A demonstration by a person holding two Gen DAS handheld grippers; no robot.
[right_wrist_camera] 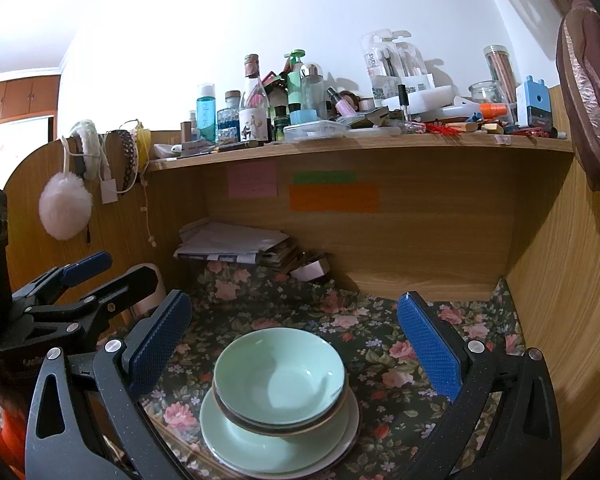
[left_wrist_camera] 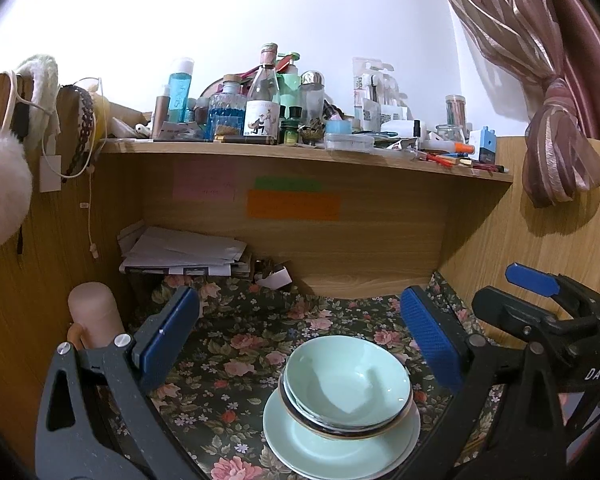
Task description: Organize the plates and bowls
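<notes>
Mint-green bowls are sitting nested on stacked plates, straight ahead of your right tool and low between its wide-spread fingers. Your left tool is also gaping wide, holding nothing, with the stack lying ahead toward its right finger on the floral tabletop.

Both views are taken from low and close over the flowery counter, looking forward between the two blue pads of each tool toward the wooden back wall and the full shelf. The left view is set a little to the left, the right view a little to the right. The green bowl stack, the shelf and the coloured notes are shared by both.
</notes>
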